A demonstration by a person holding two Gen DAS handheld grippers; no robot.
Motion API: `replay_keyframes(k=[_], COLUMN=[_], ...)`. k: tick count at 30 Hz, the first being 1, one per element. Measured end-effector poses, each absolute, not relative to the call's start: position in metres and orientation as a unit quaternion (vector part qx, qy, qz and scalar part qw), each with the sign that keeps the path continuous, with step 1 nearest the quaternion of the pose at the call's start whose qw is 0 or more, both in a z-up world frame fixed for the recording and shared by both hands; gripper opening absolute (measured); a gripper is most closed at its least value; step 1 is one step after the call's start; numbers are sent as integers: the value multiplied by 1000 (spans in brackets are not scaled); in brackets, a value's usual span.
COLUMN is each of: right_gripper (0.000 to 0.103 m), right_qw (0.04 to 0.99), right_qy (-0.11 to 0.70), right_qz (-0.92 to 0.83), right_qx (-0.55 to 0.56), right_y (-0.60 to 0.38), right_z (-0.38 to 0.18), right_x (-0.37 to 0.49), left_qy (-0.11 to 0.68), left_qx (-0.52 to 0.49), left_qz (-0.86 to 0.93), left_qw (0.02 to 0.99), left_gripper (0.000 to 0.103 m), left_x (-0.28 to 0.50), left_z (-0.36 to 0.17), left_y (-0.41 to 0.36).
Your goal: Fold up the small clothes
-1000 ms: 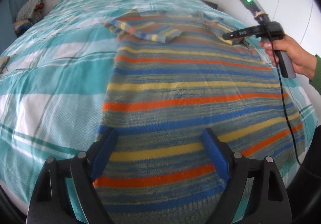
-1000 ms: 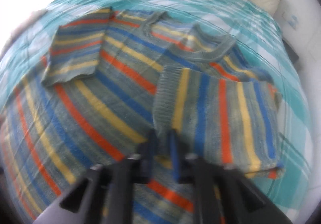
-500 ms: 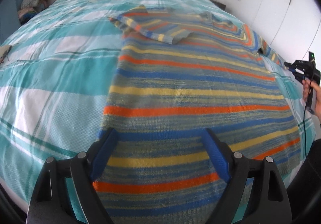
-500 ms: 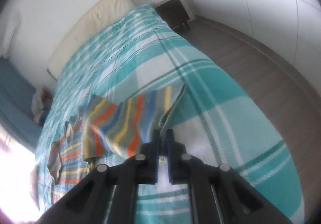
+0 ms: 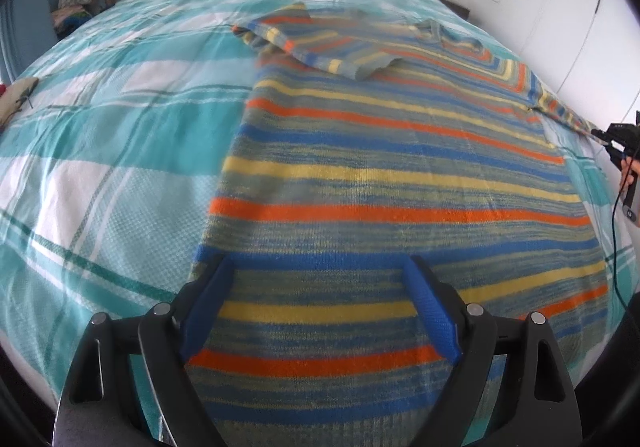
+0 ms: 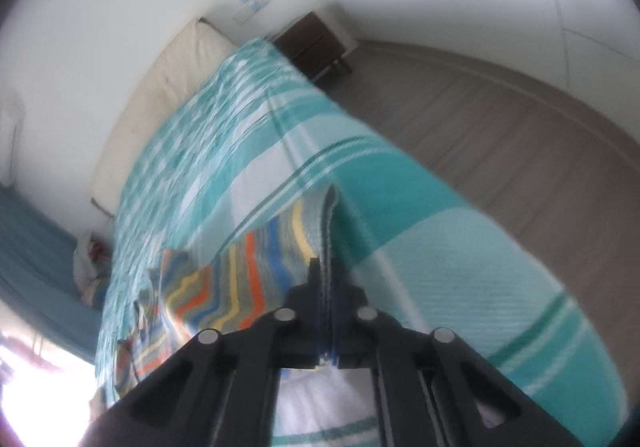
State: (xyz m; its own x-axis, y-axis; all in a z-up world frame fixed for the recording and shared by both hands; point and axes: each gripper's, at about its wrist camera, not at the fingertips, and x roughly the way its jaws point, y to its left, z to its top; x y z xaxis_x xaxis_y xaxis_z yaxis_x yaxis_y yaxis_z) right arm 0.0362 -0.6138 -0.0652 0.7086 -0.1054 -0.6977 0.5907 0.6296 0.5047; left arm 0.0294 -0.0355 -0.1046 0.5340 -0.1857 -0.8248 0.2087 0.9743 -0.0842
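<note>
The striped sweater [image 5: 400, 183] lies flat on the checked bedspread [image 5: 100, 135], the left gripper [image 5: 320, 311] hangs wide open over its bottom edge, and the right gripper [image 6: 326, 279] pinches its sleeve [image 6: 256, 267] off to the side.

the sweater [image 5: 400, 167] is soft, fuzzy knit wool. the bed cover [image 5: 112, 151] is thin woven cloth. the floor [image 6: 500, 135] looks like smooth wood.

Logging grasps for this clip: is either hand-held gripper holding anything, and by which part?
The right hand-held gripper pinches the striped sweater by the cuff of its sleeve. The left hand-held gripper is open and holds nothing.
</note>
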Motion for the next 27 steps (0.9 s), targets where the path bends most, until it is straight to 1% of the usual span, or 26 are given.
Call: replay_keyframes(k=[3,5,14,17,19,22,23,24,26,27], right_gripper=[2,2,2,2,0,1,2,5,15,17], right_qw=[840,822,806,806,803,795,790,785,778,779], right_qy=[358,384,379,384,399,407,411,415,415,409], right_qz=[-241,-251,-255,-267,-277,-296,-306,-318,-352,-369], right_qx=[330,337,377,363,344,338,336,332,315,300], right_y=[-611,-609,-614,-613,-610,-611,-612,-613,-615,-614], right_z=[-63,-76,-86,-84,-85,-82,-80,-77,-67,-56], right_x=[36,36,21,20,22,14,10,5,-6,-11], left_qy=[466,465,463,469,473,455,445,433,404,388], left_qx=[24,33,31,31,36,45,46,46,42,39], left_qz=[-107,-104,-104,-106,-109,-113,-115,-118,-128,-136], left_qw=[878,879,880,876,874,882,887,892,905,911], left_gripper=[90,91,91,90,90,90,90,90,91,94], left_x=[29,29,23,23,20,15,15,16,22,29], left_z=[-107,-106,-106,-102,-94,-65,-52,-38,-9,6], left_y=[-39,-41,-36,-34,-32,-22,-18,-14,-9,-10])
